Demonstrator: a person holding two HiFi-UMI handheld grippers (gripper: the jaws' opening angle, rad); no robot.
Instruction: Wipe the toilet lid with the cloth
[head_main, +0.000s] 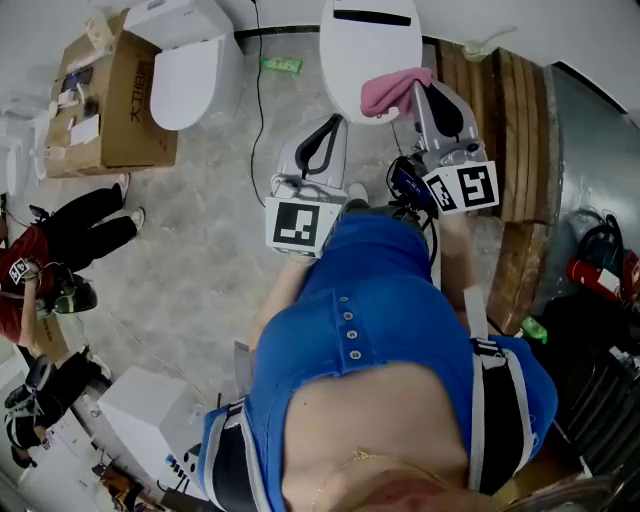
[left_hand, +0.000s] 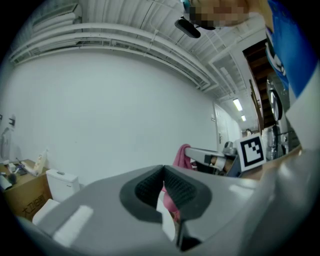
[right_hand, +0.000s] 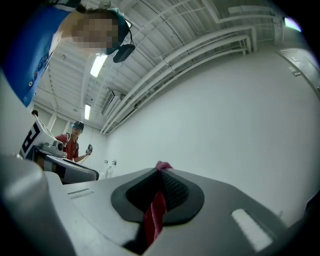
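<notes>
The right gripper (head_main: 422, 92) has its 2 jaws clamped on a pink cloth (head_main: 392, 88), which bunches against the near right edge of the white toilet lid (head_main: 368, 40) in the head view. I cannot tell whether the cloth presses on the lid or hangs just above it. In the right gripper view, a strip of the cloth (right_hand: 154, 216) runs down the slit between that gripper's (right_hand: 160, 173) dark ribbed pads, and a small tuft pokes out at the tips. The left gripper (head_main: 333, 122) sits just beside the right one, short of the lid's near edge and apart from it, pointing toward the lid. In the left gripper view its (left_hand: 164, 169) jaws meet at the tips with nothing pinched, and only a narrow slit lower down shows white and pink beyond. That view also catches the right gripper (left_hand: 200, 154) with the cloth (left_hand: 182, 155) dangling from it. A 2nd toilet (head_main: 186, 62) and a cardboard box (head_main: 112, 95) stand well off to the left.
</notes>
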